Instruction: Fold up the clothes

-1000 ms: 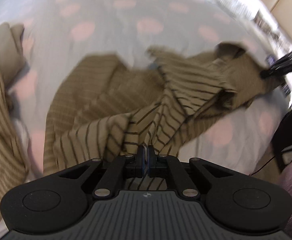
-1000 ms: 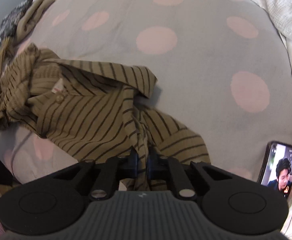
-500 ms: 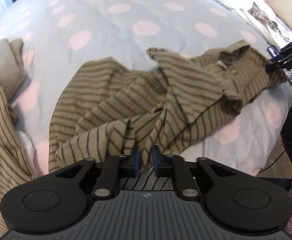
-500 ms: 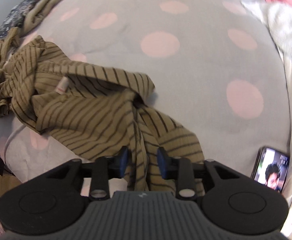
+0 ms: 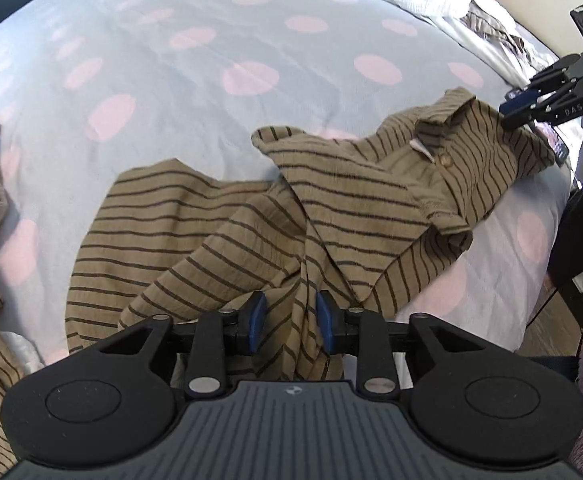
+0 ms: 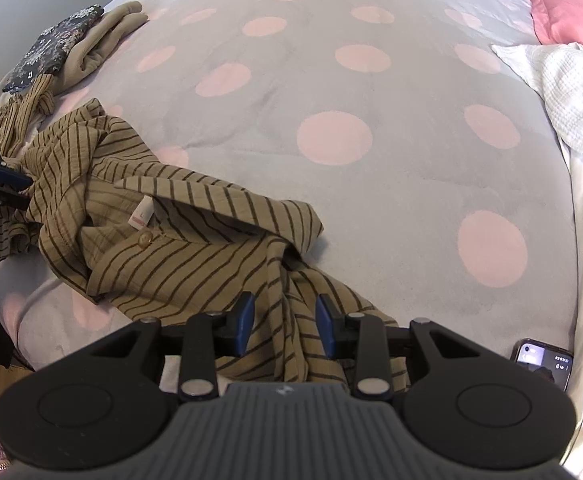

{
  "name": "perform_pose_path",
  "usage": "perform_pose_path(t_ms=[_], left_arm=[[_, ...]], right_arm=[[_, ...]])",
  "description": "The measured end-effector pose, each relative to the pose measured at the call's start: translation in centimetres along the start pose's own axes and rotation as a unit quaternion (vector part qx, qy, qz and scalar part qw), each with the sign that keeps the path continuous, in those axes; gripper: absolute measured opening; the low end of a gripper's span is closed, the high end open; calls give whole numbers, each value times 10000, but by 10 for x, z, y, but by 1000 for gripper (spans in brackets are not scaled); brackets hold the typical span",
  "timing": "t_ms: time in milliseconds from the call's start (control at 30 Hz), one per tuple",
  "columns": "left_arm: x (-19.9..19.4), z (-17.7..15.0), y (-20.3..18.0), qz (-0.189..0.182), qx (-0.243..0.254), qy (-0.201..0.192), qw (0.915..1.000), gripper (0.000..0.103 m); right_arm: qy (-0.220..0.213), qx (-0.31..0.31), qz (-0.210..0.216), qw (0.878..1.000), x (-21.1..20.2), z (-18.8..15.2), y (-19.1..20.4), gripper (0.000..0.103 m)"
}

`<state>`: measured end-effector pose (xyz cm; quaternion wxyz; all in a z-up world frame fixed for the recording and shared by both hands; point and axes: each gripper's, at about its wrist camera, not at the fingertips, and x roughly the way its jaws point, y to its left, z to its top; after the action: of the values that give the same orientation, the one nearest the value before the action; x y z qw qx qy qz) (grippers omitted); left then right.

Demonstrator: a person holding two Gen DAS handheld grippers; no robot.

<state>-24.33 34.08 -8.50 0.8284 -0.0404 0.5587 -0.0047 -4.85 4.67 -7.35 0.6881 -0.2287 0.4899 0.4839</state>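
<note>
Left tongs [image 5: 291,320] spread apart, a bunched ridge of the striped shirt [image 5: 331,208] standing loose between the blue pads [image 5: 257,320], not pinched. Right tongs [image 6: 285,324] likewise released, straddling a twisted fold at the shirt's opposite end. The shirt lies crumpled on the polka-dot bed [image 6: 371,200], its long axis running from one pair of tongs to the other, so each hand sits at its own end, both low over the near edge of the bed and pointing inward across it. Collar with button [image 6: 144,239] and label lies mid-garment, nearer the right hand. Judgement: regrasping both ends comes next. Farther off: phone [image 6: 543,362], white blanket [image 6: 563,96], pink pillow [image 6: 567,4], other garments [image 6: 71,44].
</note>
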Motion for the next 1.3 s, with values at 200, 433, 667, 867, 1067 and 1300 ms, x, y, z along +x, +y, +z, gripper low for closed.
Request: perform_pose_path(t_ms=[200,433,667,867,1067,1300], left_arm=[[-4,-3,6,-242,-116,-191,9995,24],[17,7,-11,-364,10,-210,9991,24],[28,2,-19,-241,-67,-219,9994,4],[-11,8,-26,196,-305,-928,9950,1],[-73,21,-34,706,-505,-1715,9813,1],[-198,40,-60,1189,-389,-3082,9431,1]], right_arm=[[-18,-1,102,9999,0,1,0,37],[57,-258,98,9996,11,-1,10,37],[100,-544,26,9985,22,-6,19,4],[-586,-458,-304,9968,-18,4,20,3],[-1369,-353,-653,9878,-65,16,23,2],[-2699,-712,-1240,9522,-186,42,54,2]])
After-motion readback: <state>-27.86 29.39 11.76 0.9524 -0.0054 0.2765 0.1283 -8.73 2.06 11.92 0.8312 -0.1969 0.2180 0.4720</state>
